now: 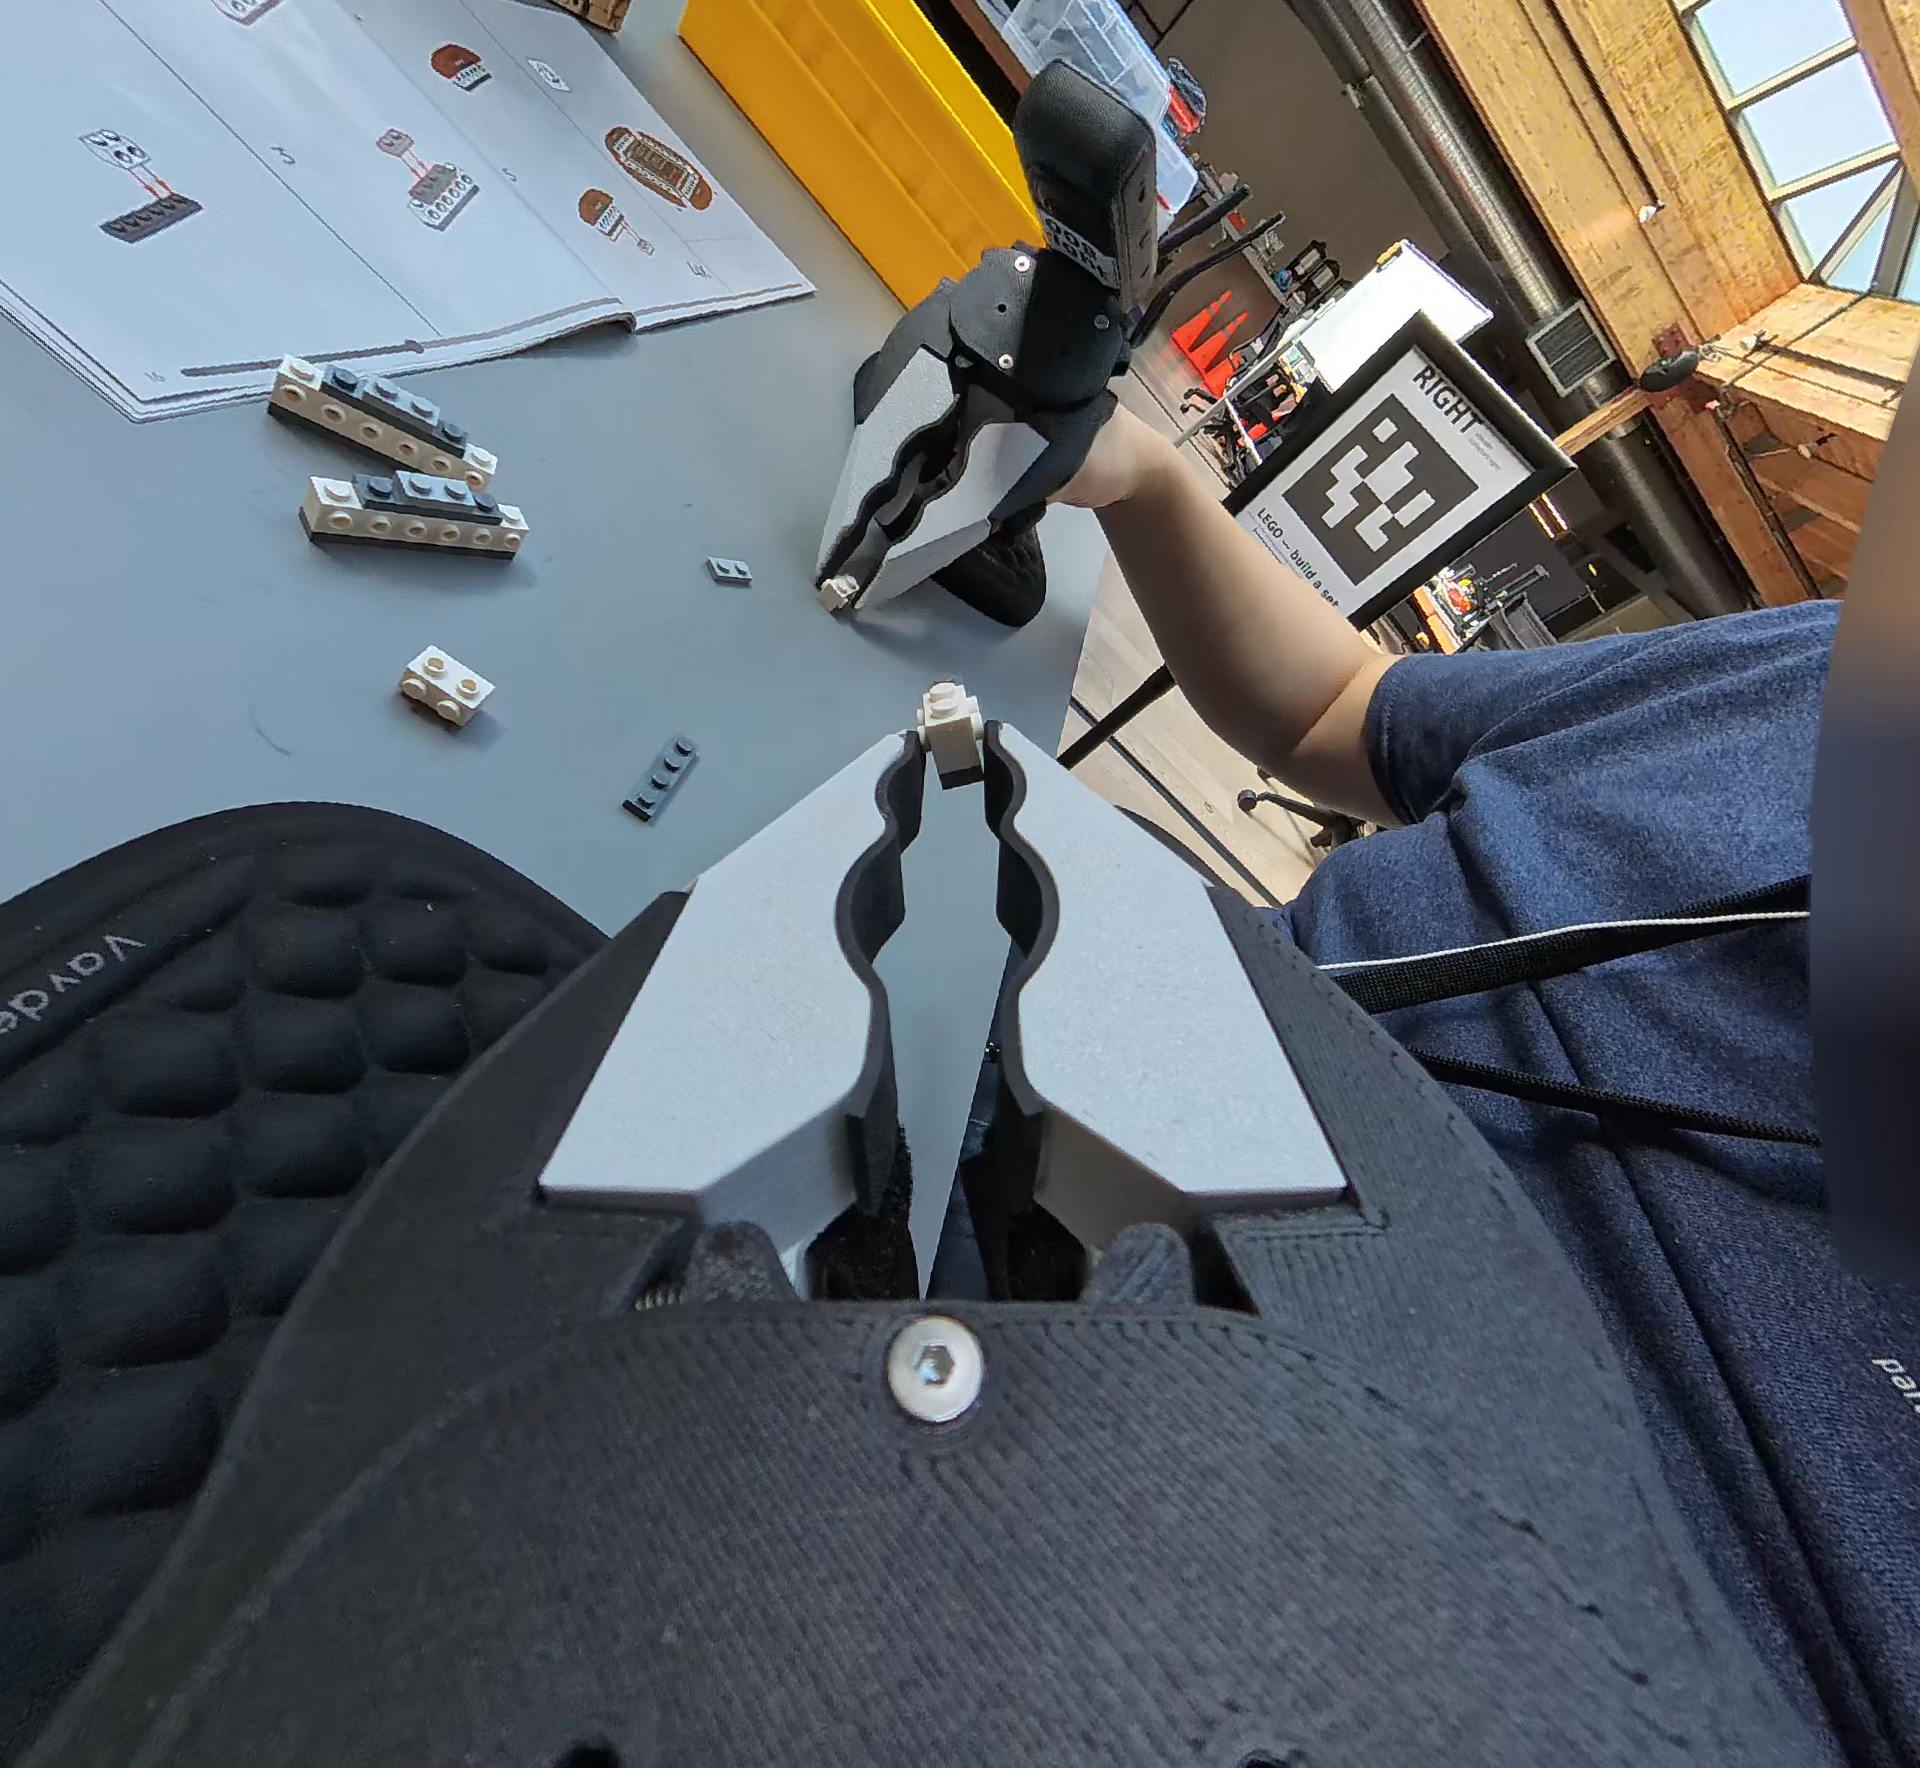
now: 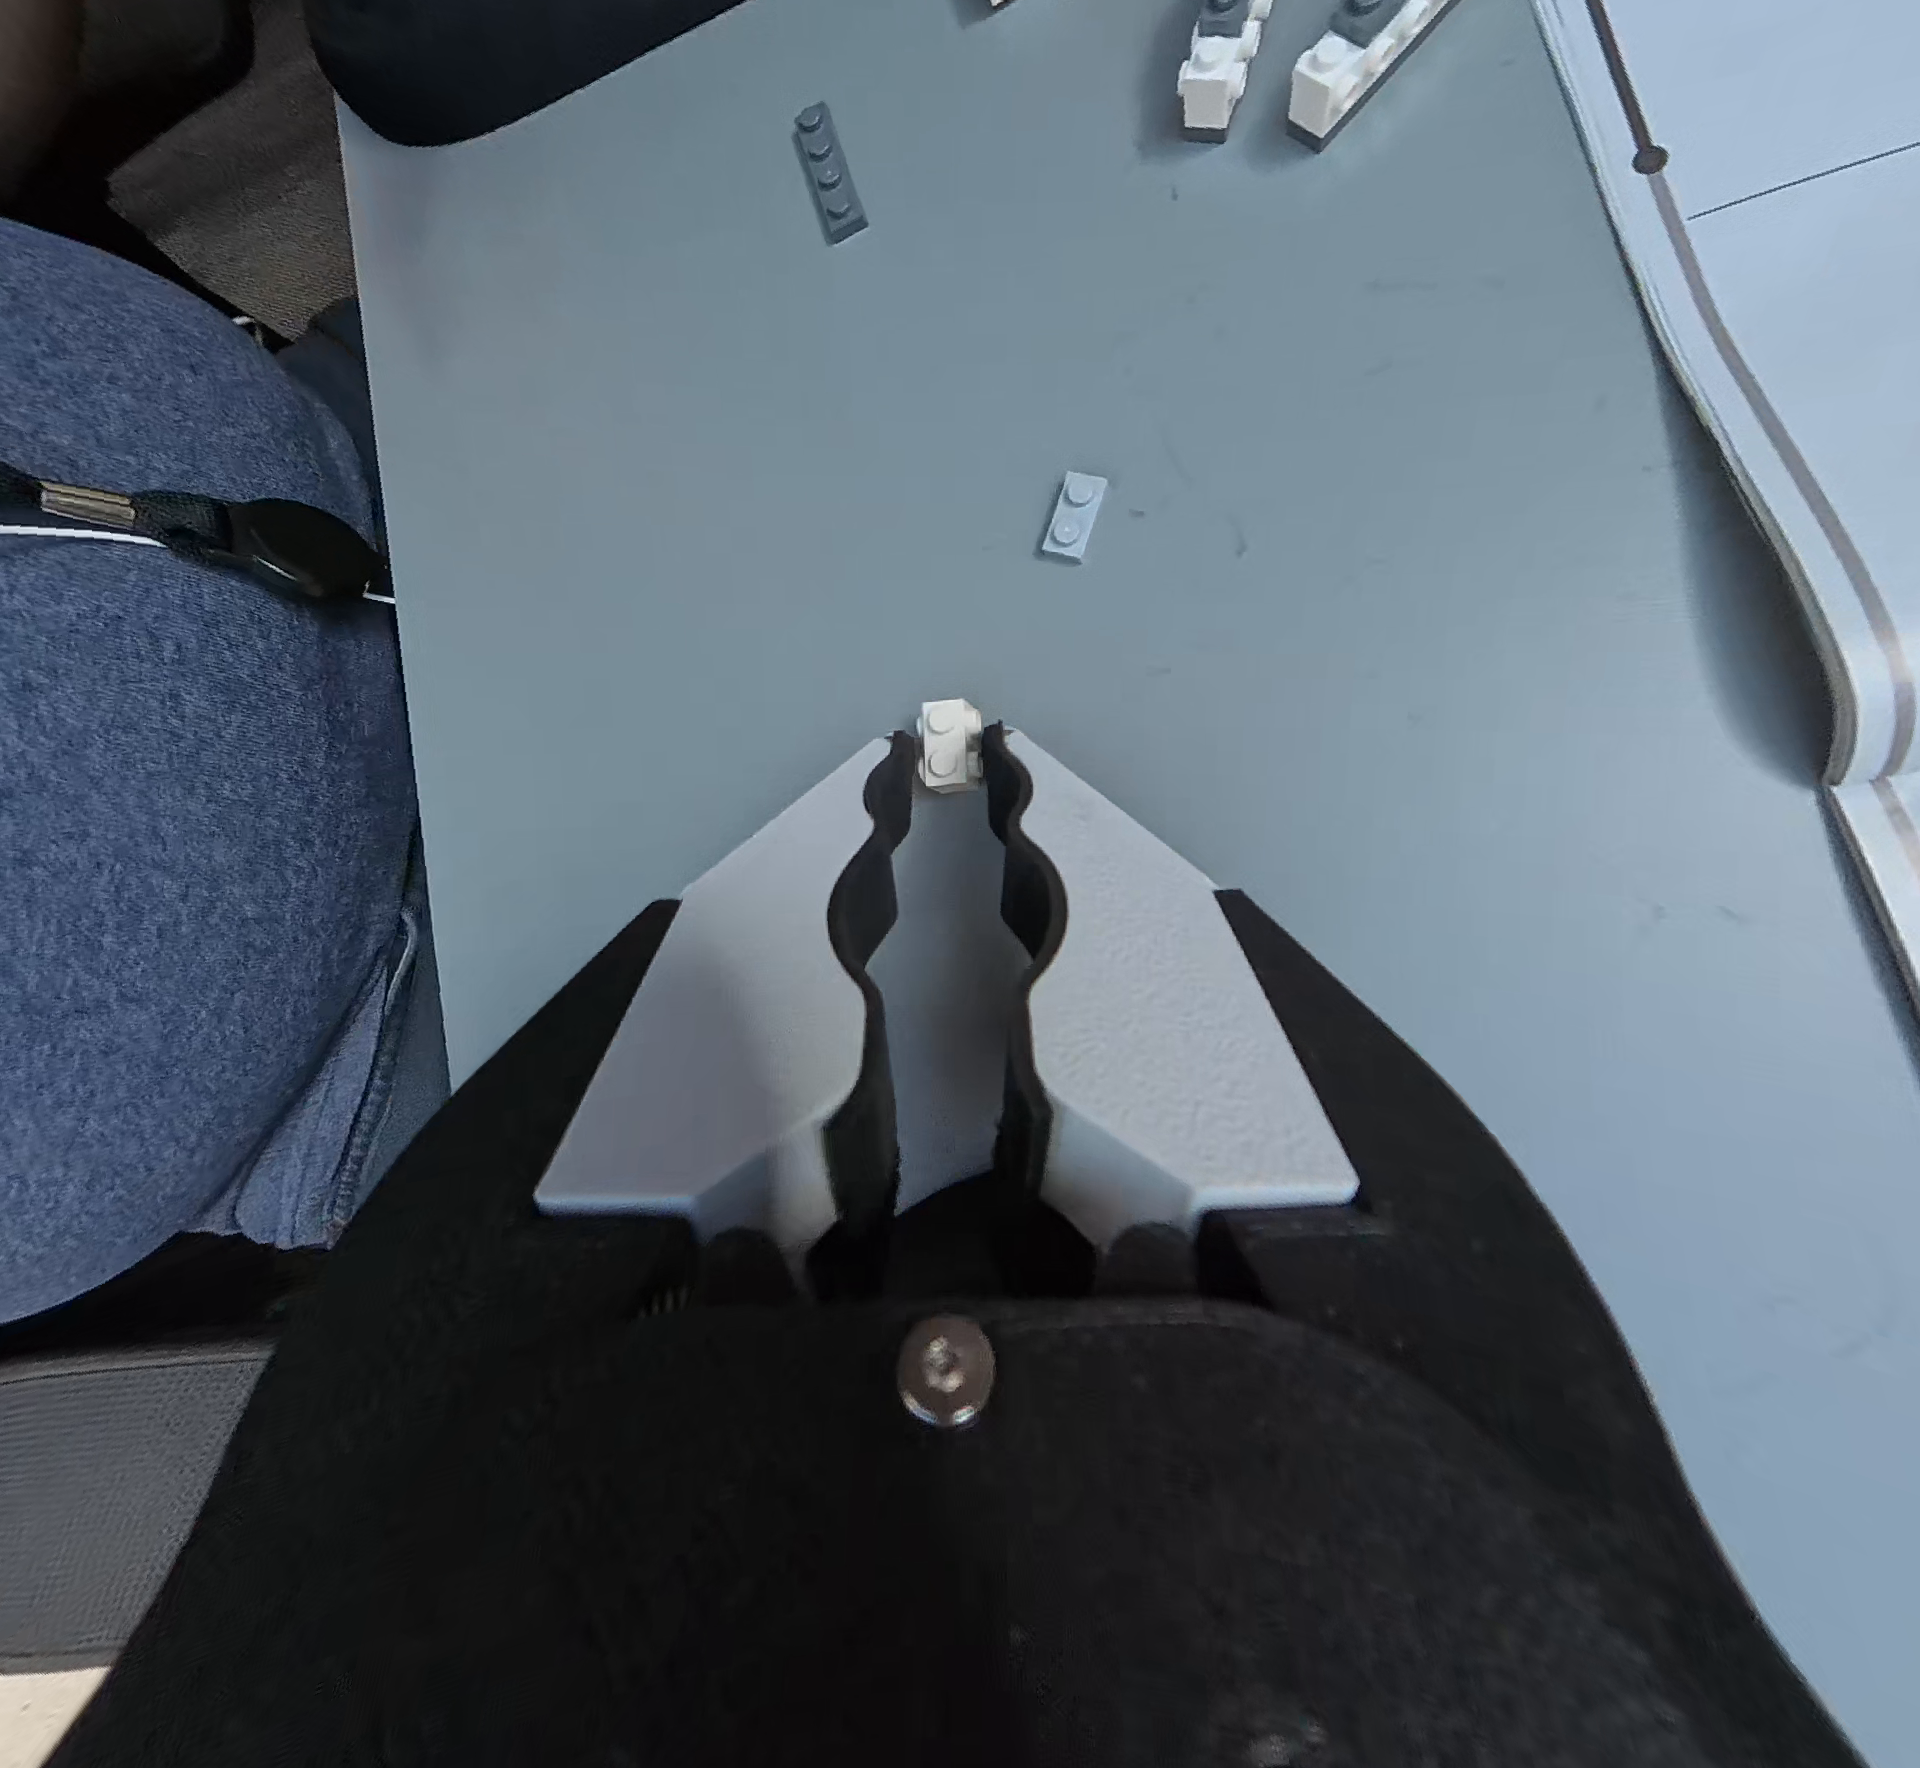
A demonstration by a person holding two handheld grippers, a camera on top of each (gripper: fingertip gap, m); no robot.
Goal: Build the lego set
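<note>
left claw (image 1: pixel 953 744) pinching white brick (image 1: pixel 950 727) (perhaps black-bottomed), table (image 1: pixel 623 513)

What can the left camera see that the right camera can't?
Only the left wrist view shows the yellow bin, the pictures in the instruction booklet and the right tongs from outside. Only the right wrist view shows those tongs up close, pinching a small white piece. Both show the two long brick strips, the white brick, the dark plate and the small grey plate.
</note>
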